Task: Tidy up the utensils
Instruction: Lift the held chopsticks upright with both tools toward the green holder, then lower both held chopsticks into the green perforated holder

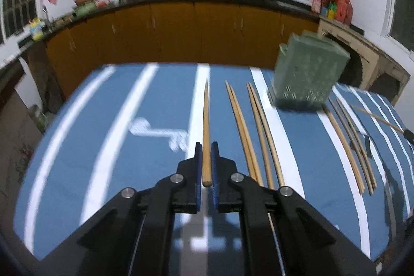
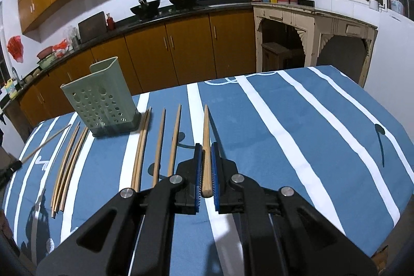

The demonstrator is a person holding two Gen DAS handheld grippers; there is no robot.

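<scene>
The worktop (image 2: 310,120), covered in blue striped cloth, carries a green perforated utensil holder (image 2: 103,100) at far left and loose chopsticks (image 2: 141,144) beside it. The left gripper (image 1: 206,167) is clamped on one chopstick (image 1: 206,126); the right gripper (image 2: 206,170) is clamped on another chopstick (image 2: 206,146). Recommended: carry each over the holder's open top, tip it upright, then release.
</scene>
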